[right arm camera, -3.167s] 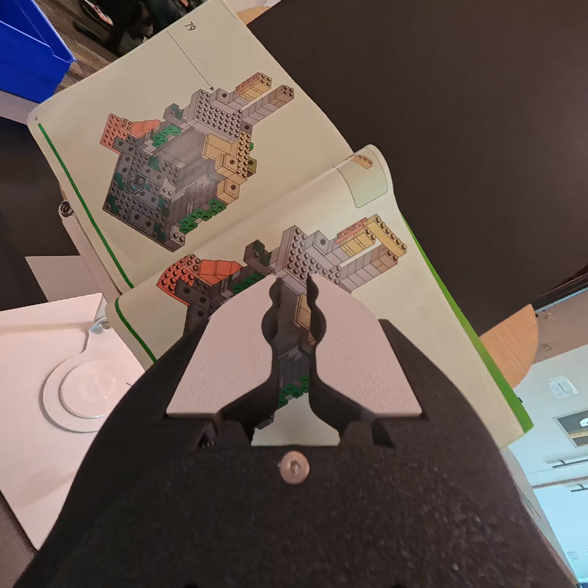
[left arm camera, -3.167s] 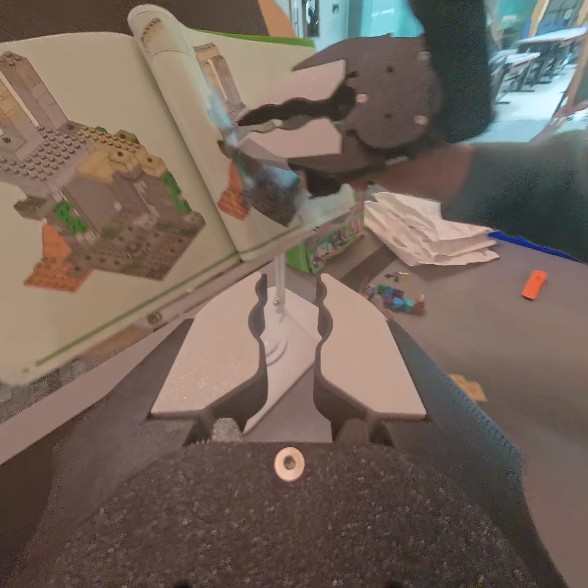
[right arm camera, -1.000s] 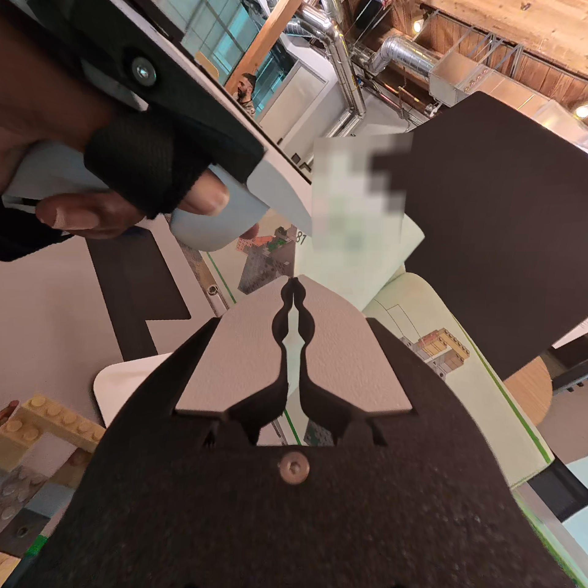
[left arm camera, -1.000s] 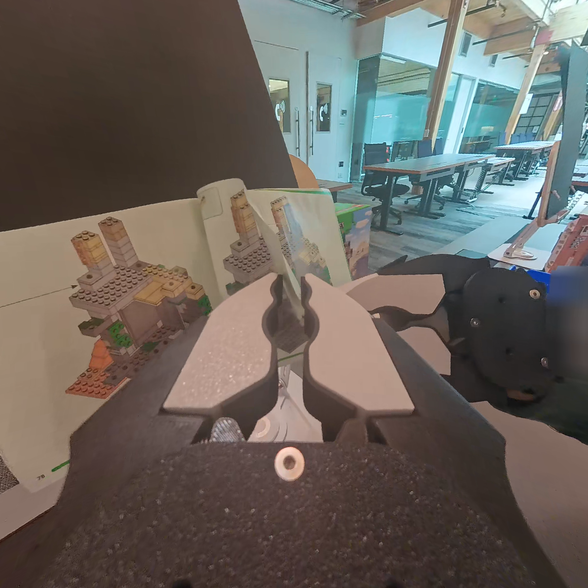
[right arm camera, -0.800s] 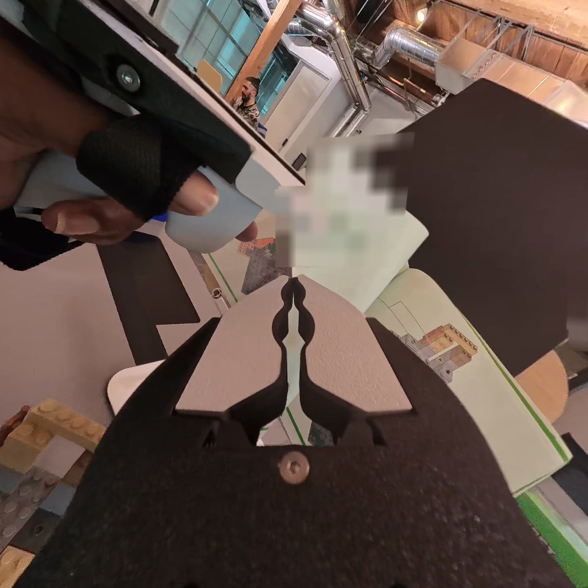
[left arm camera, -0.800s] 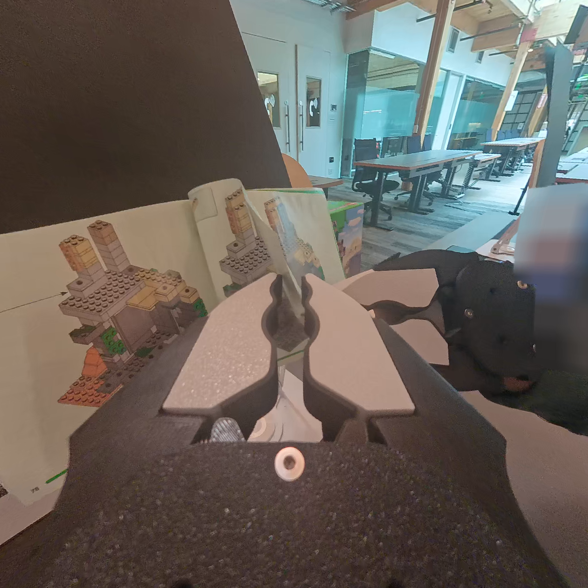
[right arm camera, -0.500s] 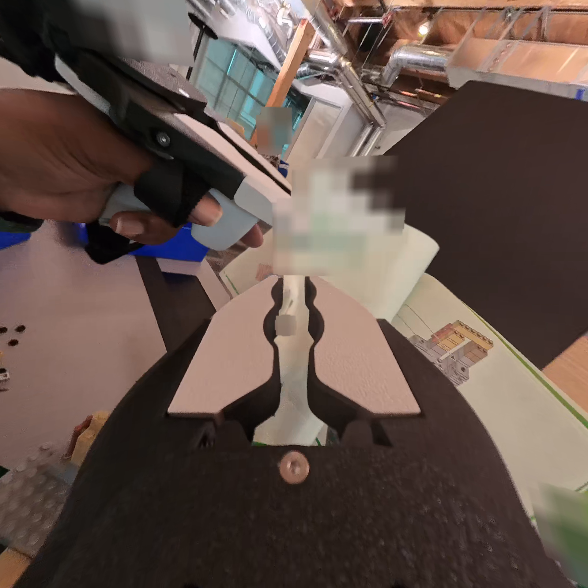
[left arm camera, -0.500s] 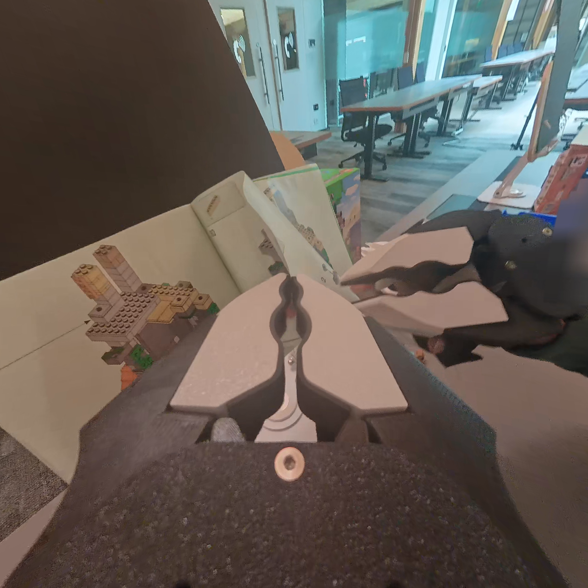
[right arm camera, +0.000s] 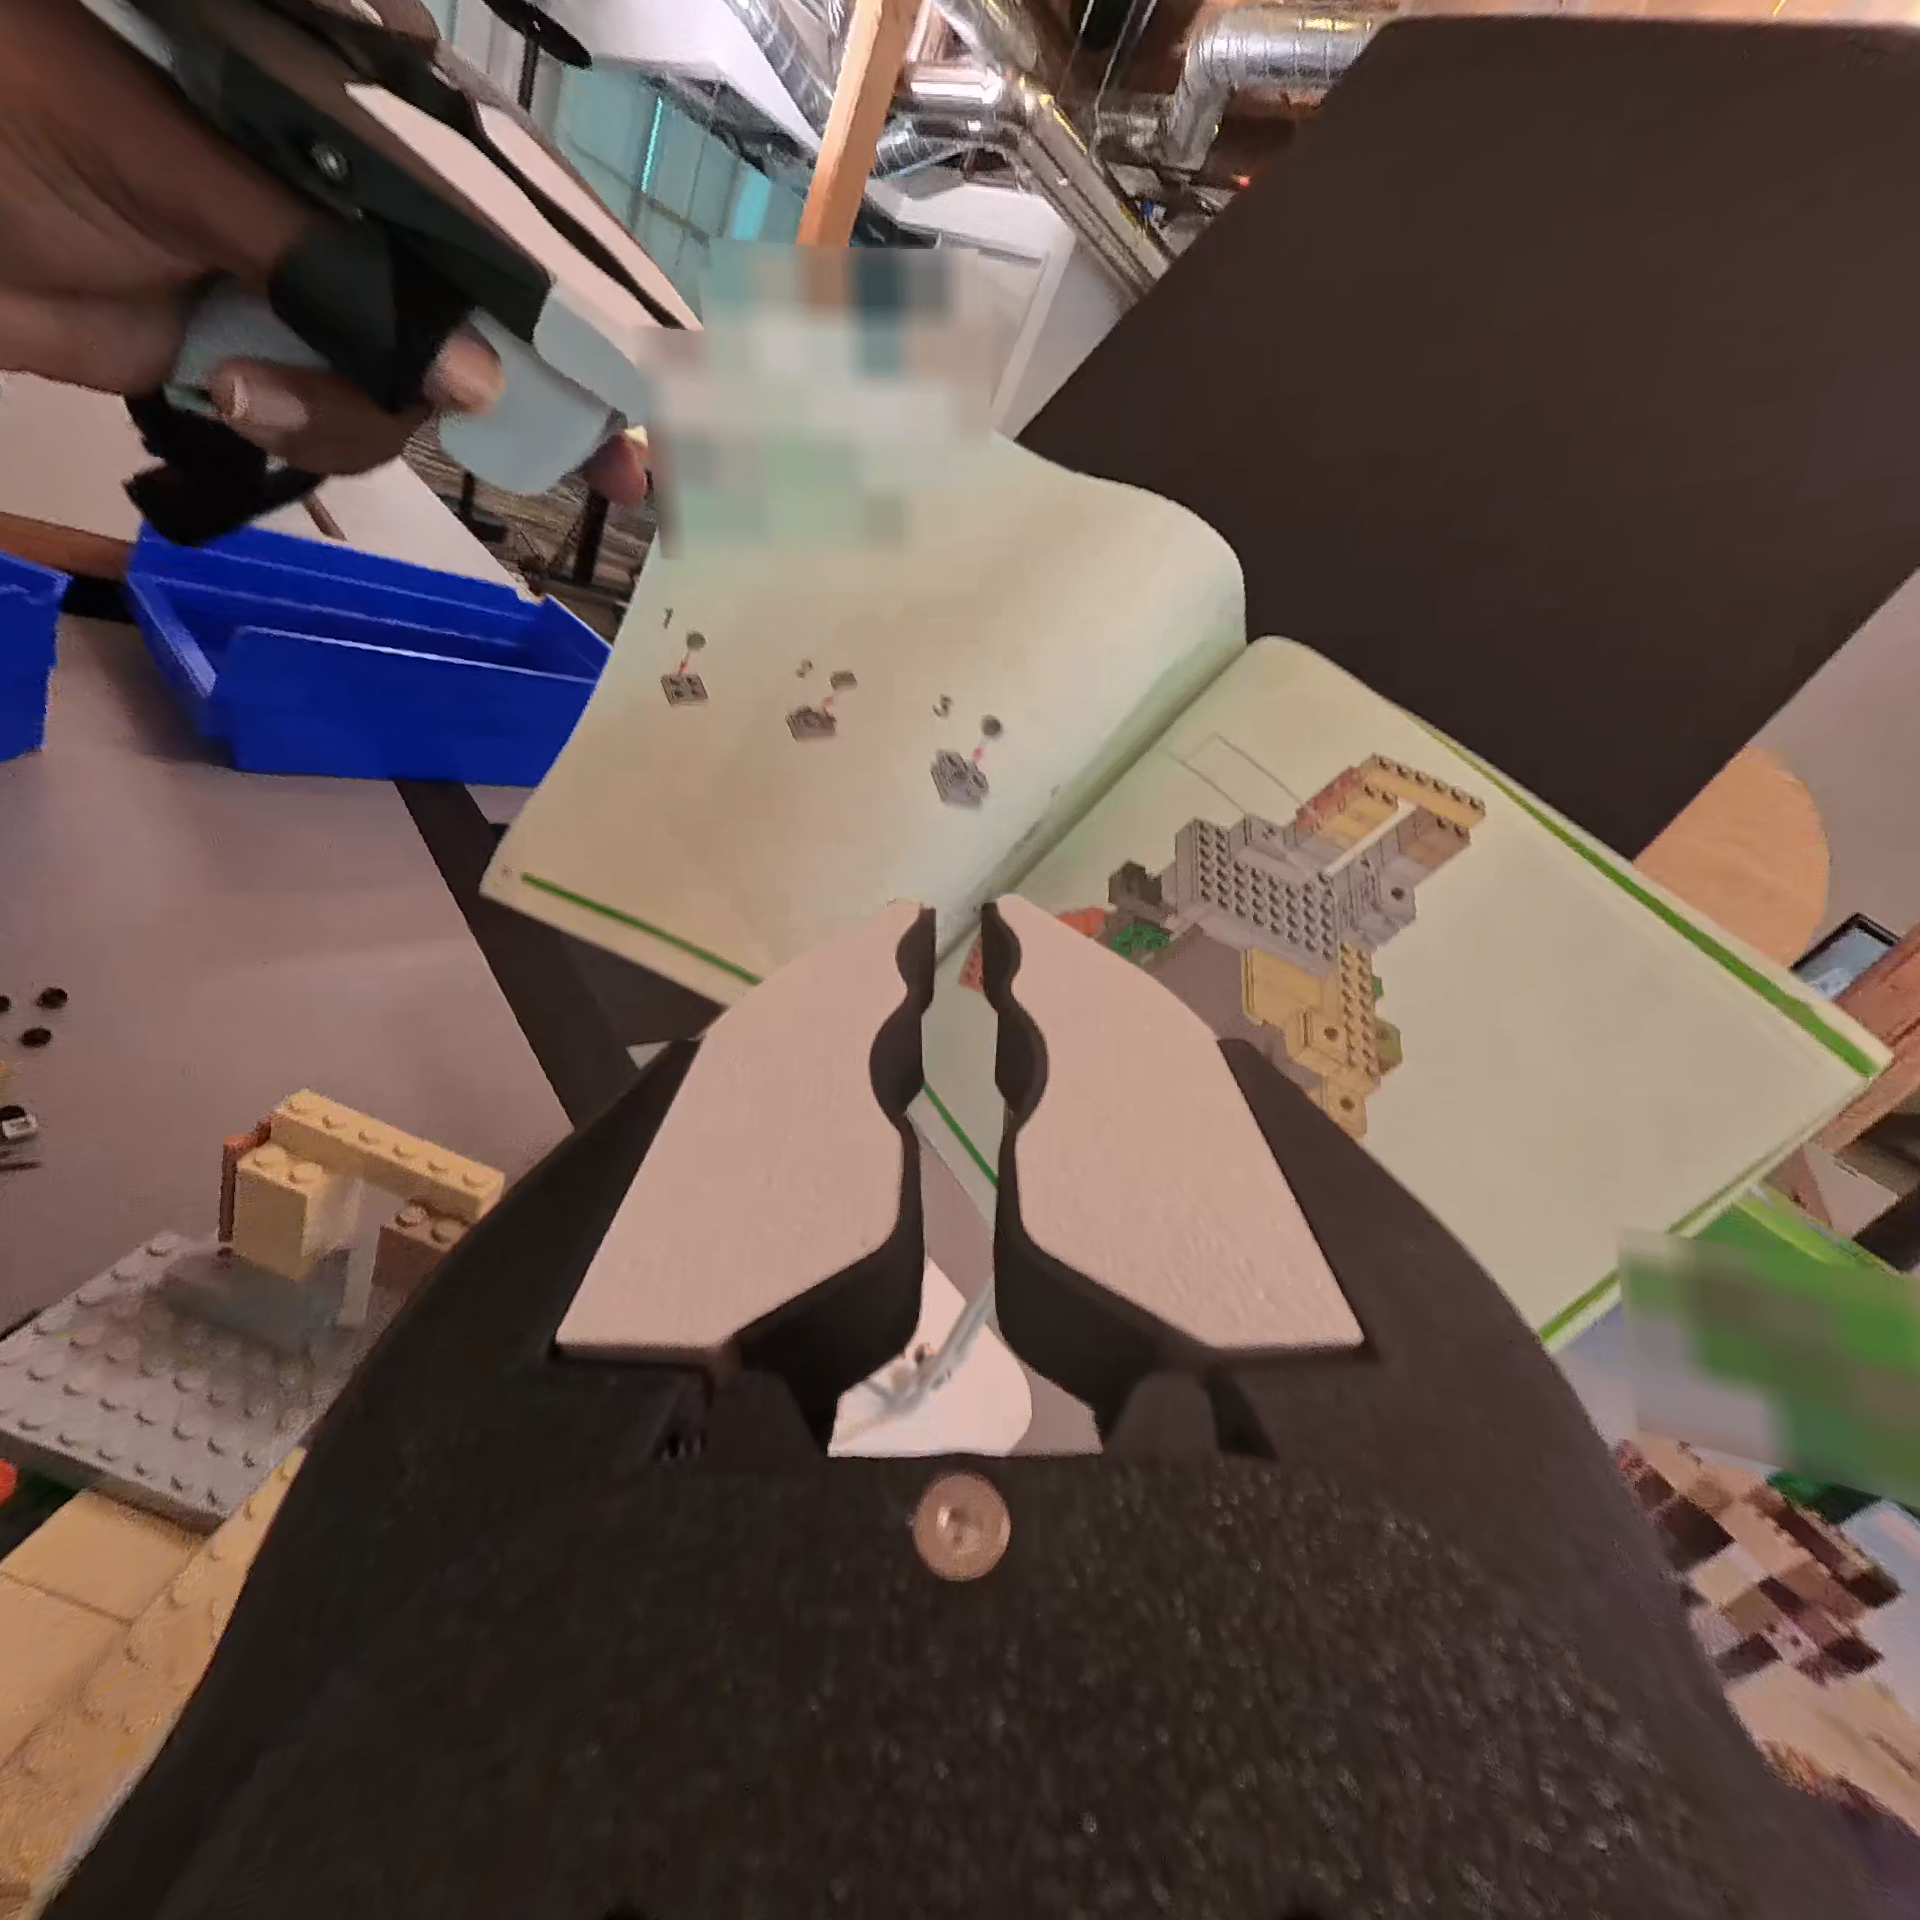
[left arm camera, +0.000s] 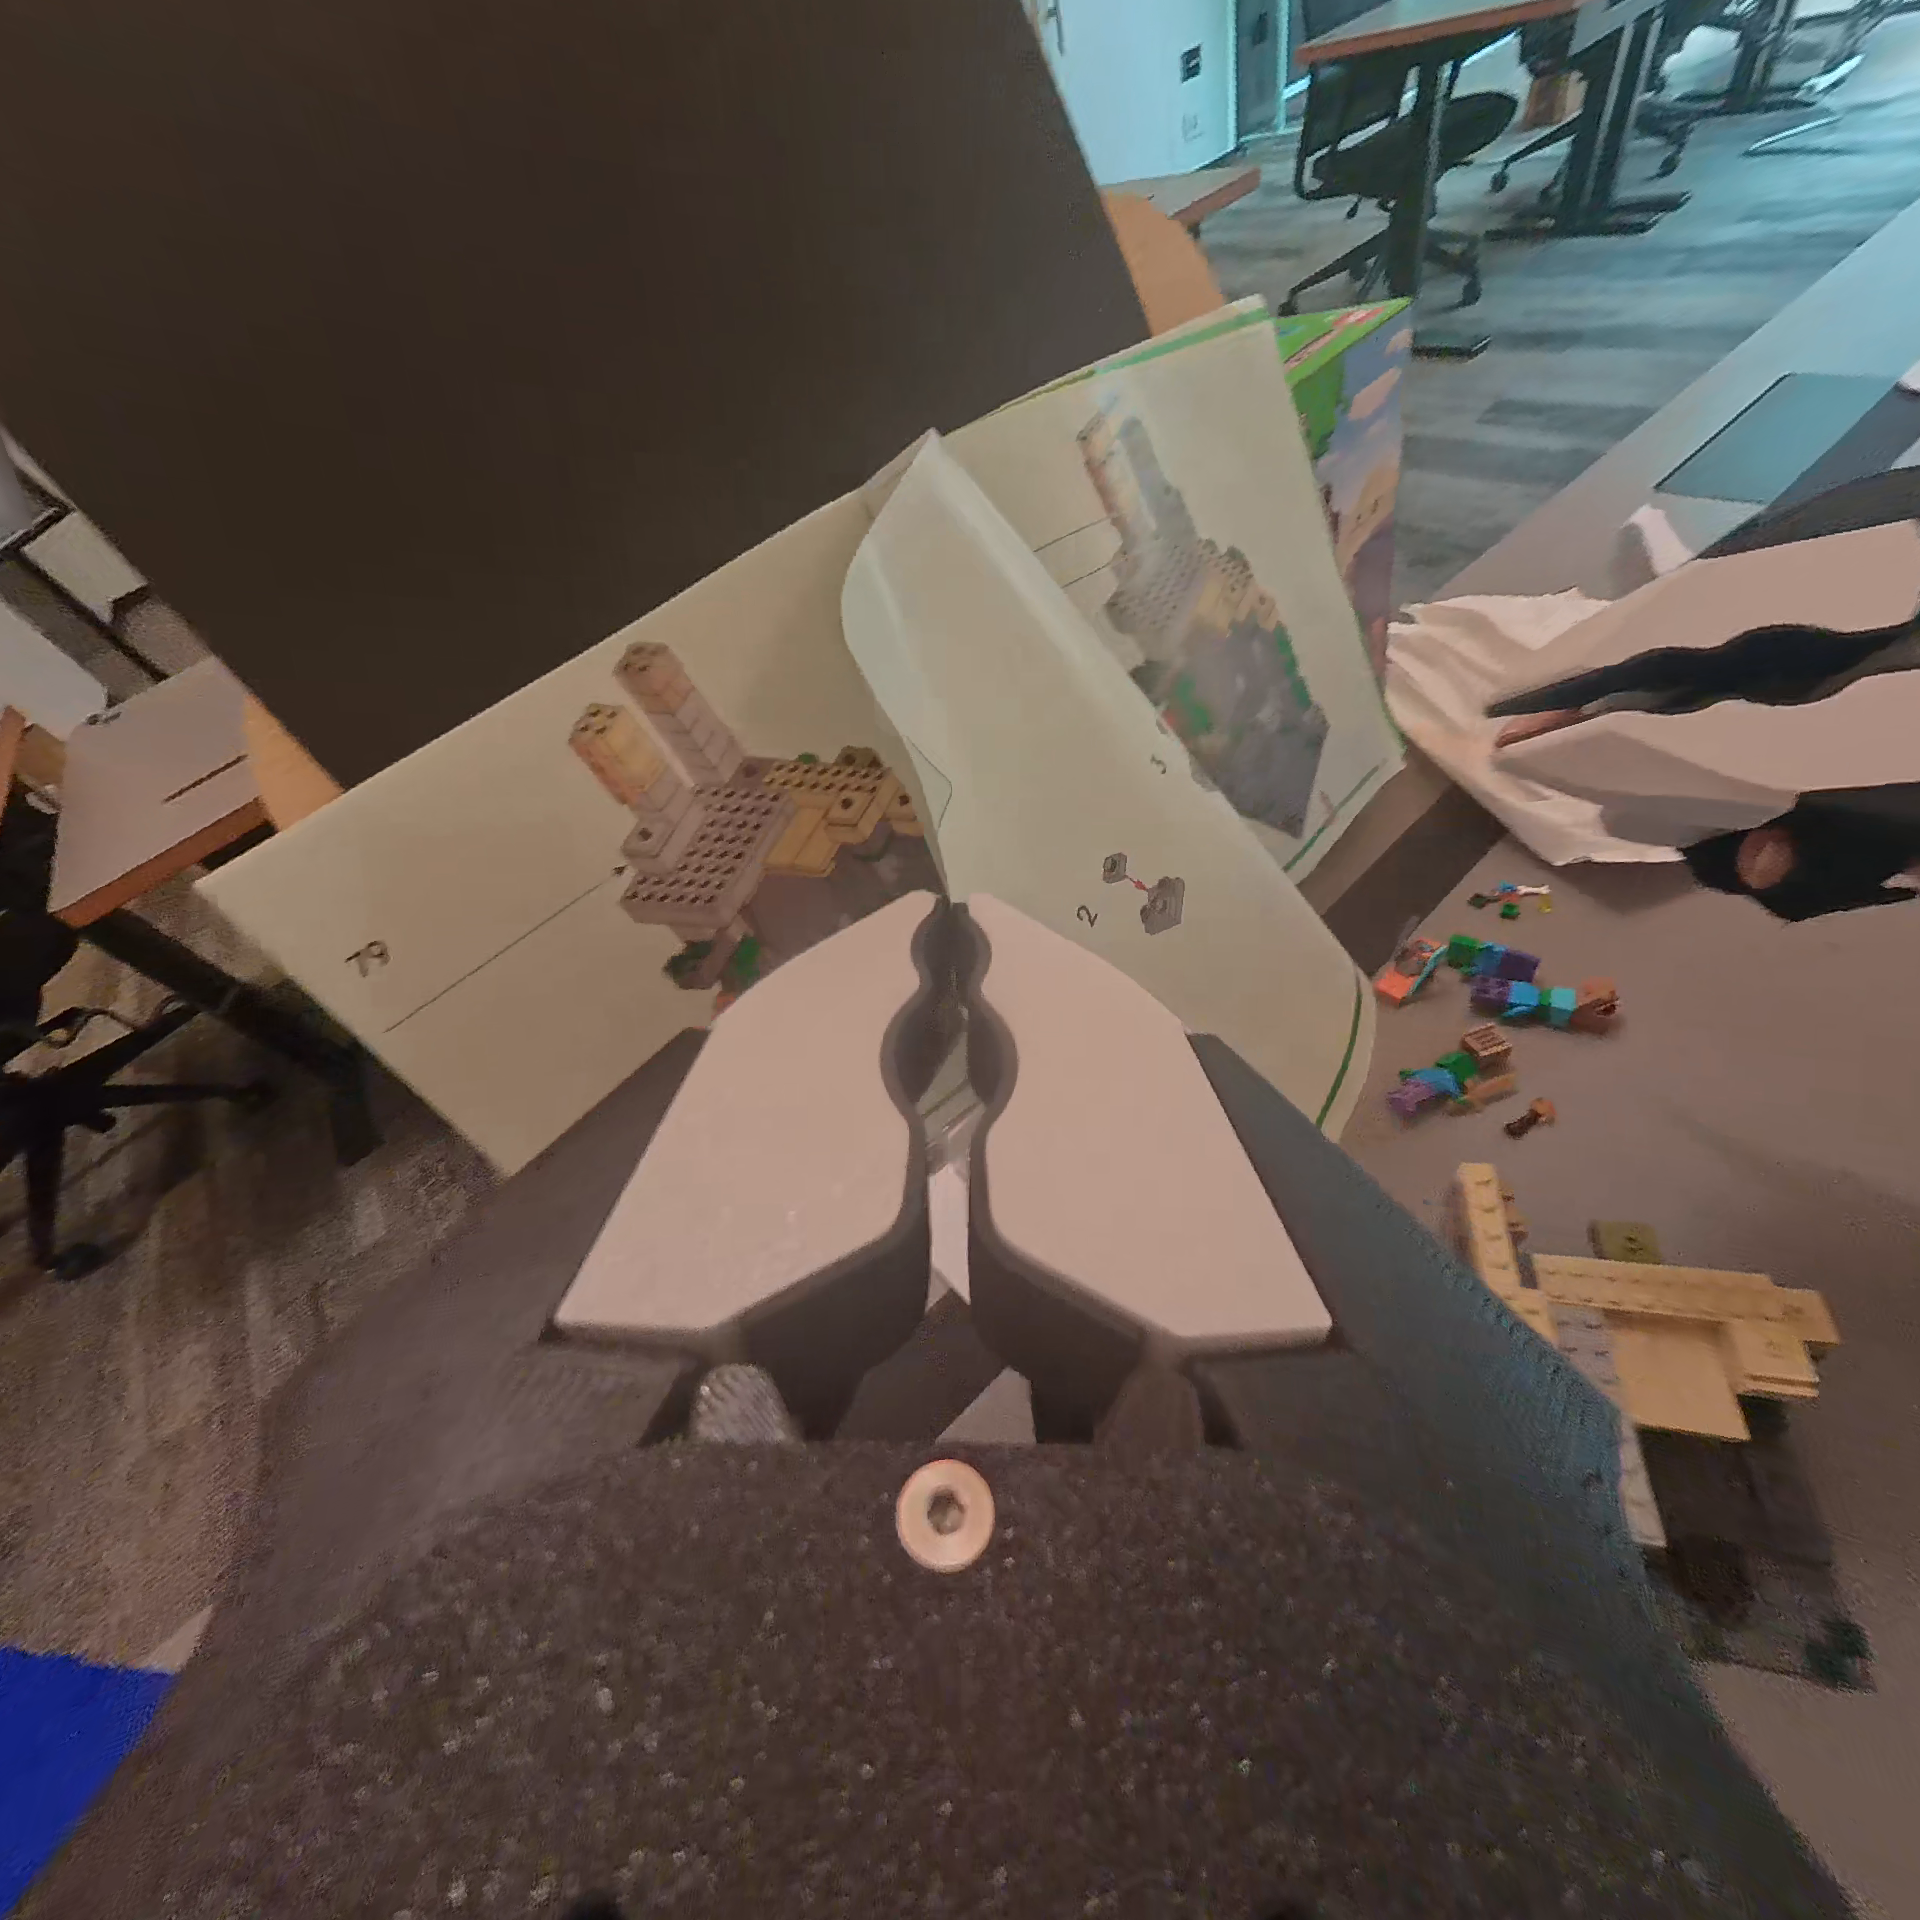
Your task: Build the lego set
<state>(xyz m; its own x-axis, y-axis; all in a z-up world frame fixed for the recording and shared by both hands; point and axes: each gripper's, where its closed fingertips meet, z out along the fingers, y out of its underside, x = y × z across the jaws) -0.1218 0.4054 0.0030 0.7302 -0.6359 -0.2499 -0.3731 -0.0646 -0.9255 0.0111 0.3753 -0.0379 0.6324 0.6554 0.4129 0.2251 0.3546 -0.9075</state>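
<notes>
At the booklet (left arm camera: pixel 644 894) propped on the surface (left arm camera: pixel 1714 1091), left gripper (left arm camera: pixel 951 914) now pinches a lifted page (left arm camera: pixel 1039 748), having clamped shut since a second ago. Right gripper (right arm camera: pixel 956 914), earlier closed, stands slightly parted and bare just before the spread, near scattered bricks (left arm camera: pixel 1496 997).

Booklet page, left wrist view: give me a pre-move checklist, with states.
1. Left tongs shut on the lower edge of the lifted page: ok.
2. Only one page pinched: cannot tell.
3. Right tongs open, nothing between them: ok.
4. Right tongs apart from the lifted page: ok.
5. Booklet lying open: ok.
6. Loose bricks on the table lie apart from the booklet: ok.
</notes>
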